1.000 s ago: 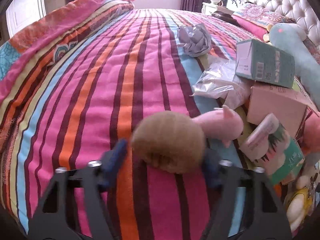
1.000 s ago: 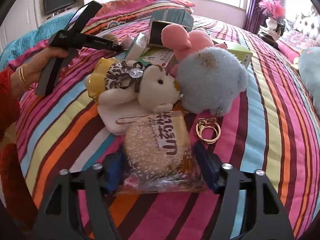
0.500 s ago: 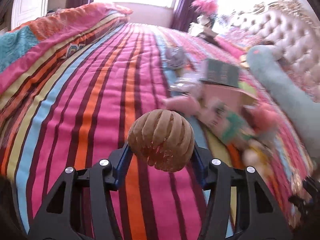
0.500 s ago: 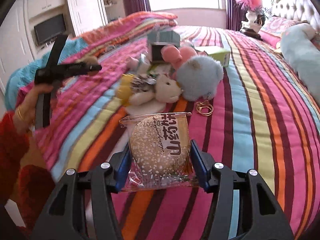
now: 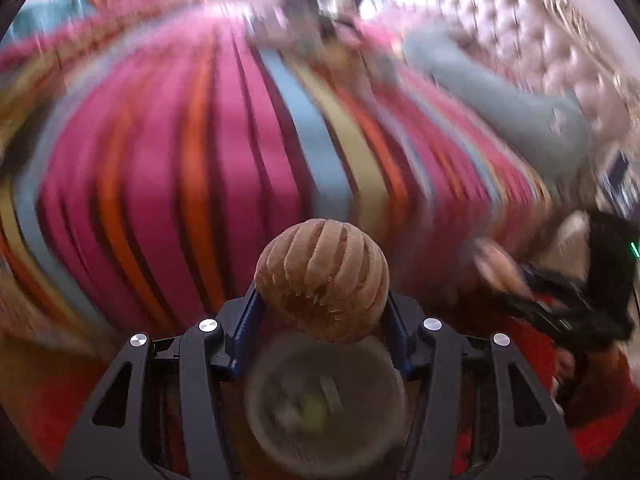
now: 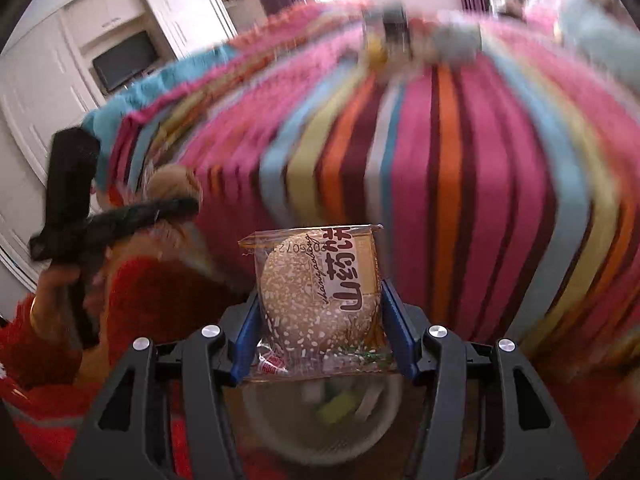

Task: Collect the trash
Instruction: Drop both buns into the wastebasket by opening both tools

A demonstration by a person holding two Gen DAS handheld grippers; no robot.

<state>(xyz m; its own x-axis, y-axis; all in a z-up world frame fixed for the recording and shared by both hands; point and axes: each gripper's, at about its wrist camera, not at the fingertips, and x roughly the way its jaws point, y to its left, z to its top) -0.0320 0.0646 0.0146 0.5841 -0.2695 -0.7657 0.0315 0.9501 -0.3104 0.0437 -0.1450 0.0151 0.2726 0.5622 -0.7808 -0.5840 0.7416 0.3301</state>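
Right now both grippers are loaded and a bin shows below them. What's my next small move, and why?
Probably ease both down a little, then open. The left gripper clamps the ribbed brown ball, the right gripper the wrapped sesame bun, and the round bin sits blurred beneath each, so steady first.

Left gripper (image 5: 322, 308): clamps the ridged ball (image 5: 322, 280), directly above the round bin (image 5: 324, 404).
Right gripper (image 6: 320, 320): clamps the wrapped bun (image 6: 320, 292), above the same bin (image 6: 320, 420).
Bed (image 6: 440, 152): behind both grippers.
Pile of toys and boxes (image 6: 400, 36): far back on the bed.
Long plush (image 5: 500, 96): right side of the bed, before the headboard (image 5: 540, 32).
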